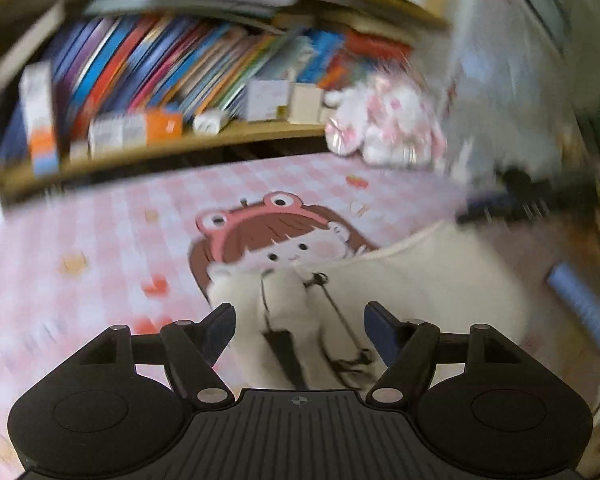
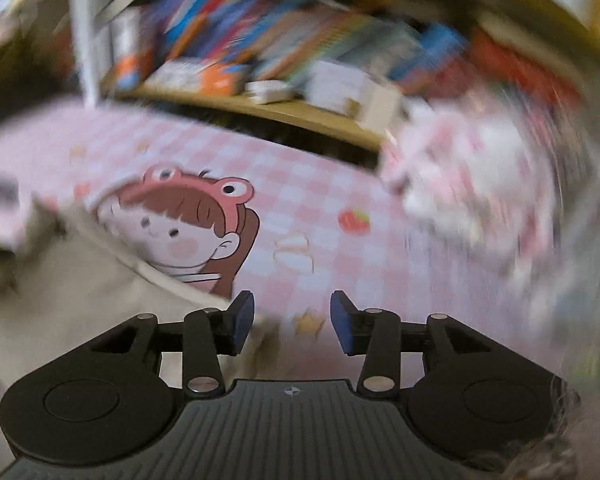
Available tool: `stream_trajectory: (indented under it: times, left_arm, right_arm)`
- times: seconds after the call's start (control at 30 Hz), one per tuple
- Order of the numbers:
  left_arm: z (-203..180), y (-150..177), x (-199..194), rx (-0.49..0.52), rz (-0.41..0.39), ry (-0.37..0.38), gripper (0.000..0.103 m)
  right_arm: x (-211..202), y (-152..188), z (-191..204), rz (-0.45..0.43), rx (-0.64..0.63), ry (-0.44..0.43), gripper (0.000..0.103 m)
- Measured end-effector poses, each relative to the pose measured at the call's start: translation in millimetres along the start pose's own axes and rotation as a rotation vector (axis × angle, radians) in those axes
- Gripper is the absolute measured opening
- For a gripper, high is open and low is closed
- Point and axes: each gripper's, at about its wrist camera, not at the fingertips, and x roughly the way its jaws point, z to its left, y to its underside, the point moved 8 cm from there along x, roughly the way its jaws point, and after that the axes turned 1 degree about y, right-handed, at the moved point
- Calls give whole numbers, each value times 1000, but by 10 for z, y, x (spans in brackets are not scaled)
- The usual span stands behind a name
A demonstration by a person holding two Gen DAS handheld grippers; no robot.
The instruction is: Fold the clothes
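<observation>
A white garment (image 1: 440, 280) with black drawstrings lies crumpled on the pink checked table cover (image 1: 100, 240). In the left wrist view my left gripper (image 1: 300, 320) is open, its blue pads on either side of a bunched part of the garment. In the right wrist view the same garment (image 2: 80, 280) looks cream and lies at the lower left. My right gripper (image 2: 292, 320) is open and empty, its left pad at the garment's edge. Both views are blurred by motion.
A pink and white bundle of cloth (image 1: 384, 128) sits at the table's far right; it also shows in the right wrist view (image 2: 480, 184). A wooden shelf (image 1: 180, 140) with books and small boxes runs along the back. A cartoon girl print (image 1: 272, 232) marks the cover's middle.
</observation>
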Motion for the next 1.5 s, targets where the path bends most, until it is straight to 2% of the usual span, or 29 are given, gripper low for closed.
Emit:
stream_trajectory:
  times: [0.03, 0.1, 0.13, 0.17, 0.23, 0.3, 0.33, 0.37, 0.47, 0.6, 0.67, 0.7, 0.8, 0.83, 0.87, 0.93, 1.0, 1.1, 1.2, 1.3, 1.33, 1.47, 1.5]
  left_arm:
    - [22, 25, 9, -45, -4, 14, 71]
    - [43, 74, 90, -103, 9, 34, 60]
    - [54, 96, 129, -132, 16, 42, 37]
    - [68, 103, 154, -162, 27, 43, 5]
    - [129, 54, 81, -288, 9, 92, 4]
    - [242, -69, -153, -514, -98, 223, 4]
    - [298, -81, -207, -566, -128, 244, 4]
    - [349, -51, -174, -572, -120, 224, 4]
    - [507, 153, 157, -575, -8, 123, 5]
    - [553, 103, 245, -567, -25, 103, 21]
    - [550, 54, 207, -557, -49, 101, 41]
    - [558, 33, 192, -554, -60, 100, 43]
    - [618, 18, 237, -591, -69, 98, 38]
    - [630, 8, 250, -604, -74, 101, 24]
    - [606, -14, 227, -604, -86, 109, 3]
    - [537, -91, 169, -573, -119, 119, 3]
    - [575, -62, 239, -558, -90, 87, 4]
    - [601, -37, 270, -537, -71, 45, 6]
    - [578, -43, 176, -521, -89, 14, 12]
    - [555, -49, 82, -505, -108, -17, 26]
    - [547, -51, 50, -499, -114, -28, 33]
    - [505, -26, -45, -484, -124, -64, 59]
    - [488, 2, -48, -485, -117, -70, 63]
  right_arm:
    - [-66, 74, -23, 8, 75, -27, 40]
    - [-199, 218, -69, 24, 224, -82, 40]
    - [-267, 288, -91, 33, 298, -109, 40]
    - [-228, 361, -97, 51, 330, -99, 38]
    - [-145, 508, -106, 88, 391, -78, 28]
    - [-63, 558, -144, 100, 469, -78, 15]
    - [-30, 581, -167, 99, 506, -74, 14]
    - [0, 611, -170, 103, 507, -65, 14]
    - [58, 674, -170, 111, 500, -47, 15]
    - [42, 676, -168, 115, 467, -53, 14]
    - [23, 669, -179, 112, 458, -46, 16]
    - [-4, 644, -193, 99, 463, -40, 17]
    - [-152, 537, -278, 27, 518, -39, 21]
    - [-185, 504, -305, 12, 545, -56, 23]
    - [-218, 471, -332, -3, 572, -72, 24]
    - [-234, 420, -334, -11, 601, -107, 24]
    - [-211, 386, -288, -5, 591, -124, 24]
    - [-68, 419, -215, 42, 553, -90, 25]
    - [19, 480, -193, 56, 549, -76, 31]
    - [-20, 498, -210, 47, 552, -69, 36]
    - [-47, 496, -214, 41, 549, -65, 38]
    - [-218, 470, -229, -15, 546, -48, 64]
    - [-253, 468, -226, -25, 549, -46, 70]
